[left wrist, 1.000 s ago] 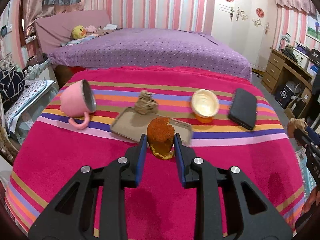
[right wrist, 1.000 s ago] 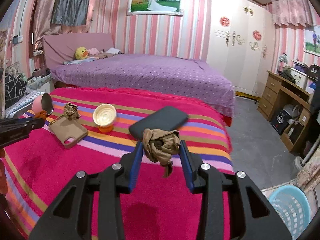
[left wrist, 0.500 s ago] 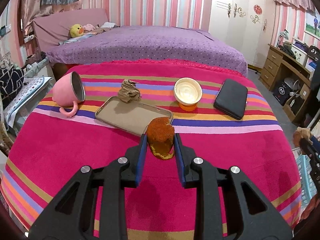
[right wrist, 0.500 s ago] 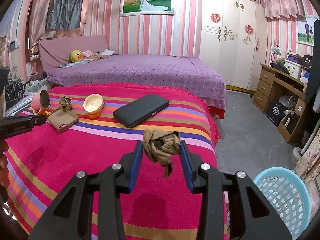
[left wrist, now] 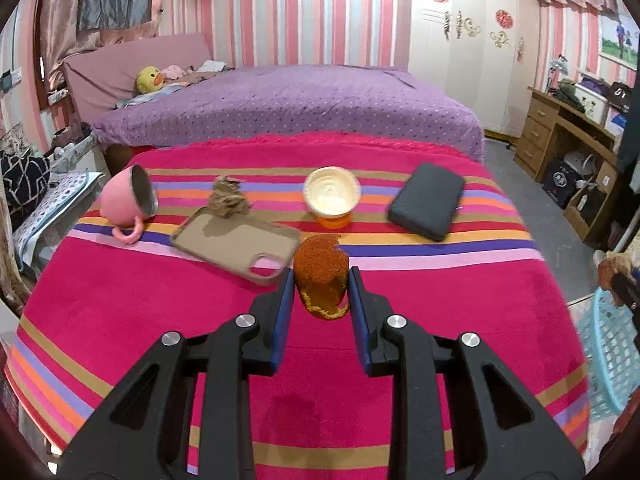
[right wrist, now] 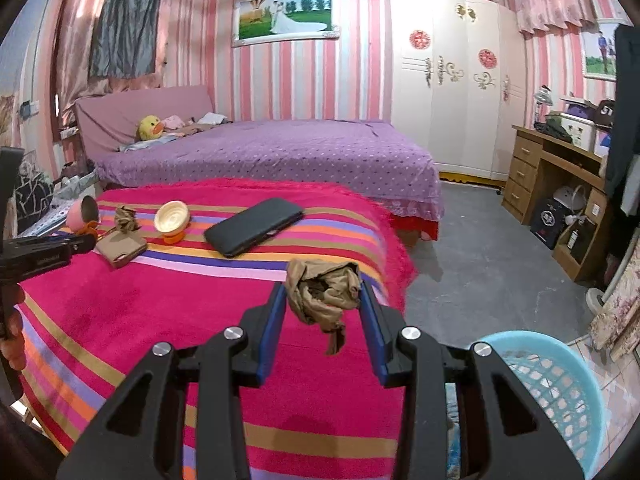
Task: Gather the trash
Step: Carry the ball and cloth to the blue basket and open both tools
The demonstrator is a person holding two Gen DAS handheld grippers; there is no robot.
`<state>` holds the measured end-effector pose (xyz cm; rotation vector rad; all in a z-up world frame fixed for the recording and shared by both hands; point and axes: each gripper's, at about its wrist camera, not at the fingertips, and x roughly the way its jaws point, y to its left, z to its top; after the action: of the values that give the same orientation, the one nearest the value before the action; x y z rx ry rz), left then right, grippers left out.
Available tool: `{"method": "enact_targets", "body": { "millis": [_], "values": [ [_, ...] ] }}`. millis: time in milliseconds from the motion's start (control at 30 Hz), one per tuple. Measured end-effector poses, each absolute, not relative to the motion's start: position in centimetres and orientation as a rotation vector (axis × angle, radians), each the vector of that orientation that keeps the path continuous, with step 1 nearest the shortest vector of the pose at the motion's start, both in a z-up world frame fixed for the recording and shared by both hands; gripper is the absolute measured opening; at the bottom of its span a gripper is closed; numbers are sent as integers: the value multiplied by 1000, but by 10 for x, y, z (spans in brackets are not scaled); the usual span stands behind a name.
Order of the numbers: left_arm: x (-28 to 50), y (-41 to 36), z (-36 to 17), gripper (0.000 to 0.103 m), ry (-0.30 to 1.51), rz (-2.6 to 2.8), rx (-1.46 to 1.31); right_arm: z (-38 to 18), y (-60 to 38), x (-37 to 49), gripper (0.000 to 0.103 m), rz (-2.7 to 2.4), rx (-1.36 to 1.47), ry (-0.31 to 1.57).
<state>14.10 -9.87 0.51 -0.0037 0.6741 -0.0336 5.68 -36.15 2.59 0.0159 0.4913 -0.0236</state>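
The table (left wrist: pixel 120 320), covered with a pink striped cloth, stands in front of the purple bed (left wrist: pixel 288 108) and carries most of the things. Beside its right end, on the floor, there is a light blue basket (right wrist: pixel 560 392), which I think is the place for the trash. On the cloth lie a black case (left wrist: pixel 428 200), a tan phone cover (left wrist: pixel 236 244), a pink mug (left wrist: pixel 128 200) on its side, a cream bowl (left wrist: pixel 331 196) and one more crumpled brown paper (left wrist: pixel 228 200), touching the far edge of the phone cover. The right gripper (right wrist: pixel 324 300) has its fingers clamped on a crumpled brown wad (right wrist: pixel 324 292), above the table's right end and near the basket. The left gripper (left wrist: pixel 321 292) has its fingers closed on an orange peel piece (left wrist: pixel 320 276), in the air over the middle of the table. The wad has a loose tail hanging down, so it could catch on the basket rim or slip out early and fall on the floor. The peel is torn and soft; a weak grip may let it drop on the cloth.
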Motion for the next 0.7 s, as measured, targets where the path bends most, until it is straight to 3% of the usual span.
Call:
{"method": "enact_targets", "body": {
  "millis": [700],
  "values": [
    [88, -296, -19, 26, 645, -317, 106, 1, -525, -21, 38, -247, 99, 486]
  ]
}}
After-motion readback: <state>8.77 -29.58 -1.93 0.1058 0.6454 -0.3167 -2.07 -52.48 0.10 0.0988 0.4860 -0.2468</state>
